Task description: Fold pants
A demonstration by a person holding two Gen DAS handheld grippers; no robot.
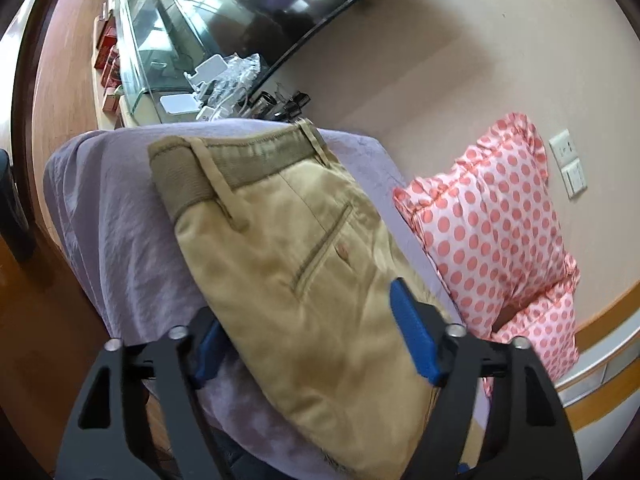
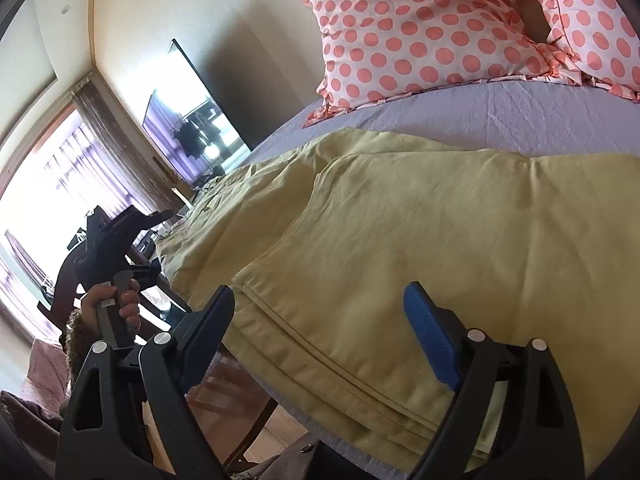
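Khaki pants (image 1: 304,264) flat on bed (image 1: 108,216); left gripper (image 1: 312,336) and right gripper (image 2: 320,328) jaws wide open, empty; pinch both hem layers together before folding

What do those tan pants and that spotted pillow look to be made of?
The khaki pants look like matte woven cotton twill: visible topstitching, soft creases, no shine. The polka-dot pillow cover has a faint sheen and ruffled edging, so perhaps a smooth polyester or satin, though that is uncertain.

Folded khaki pants (image 1: 304,264)

Waistband toward frame's upper left, back pocket facing up, layers stacked flat at centre.
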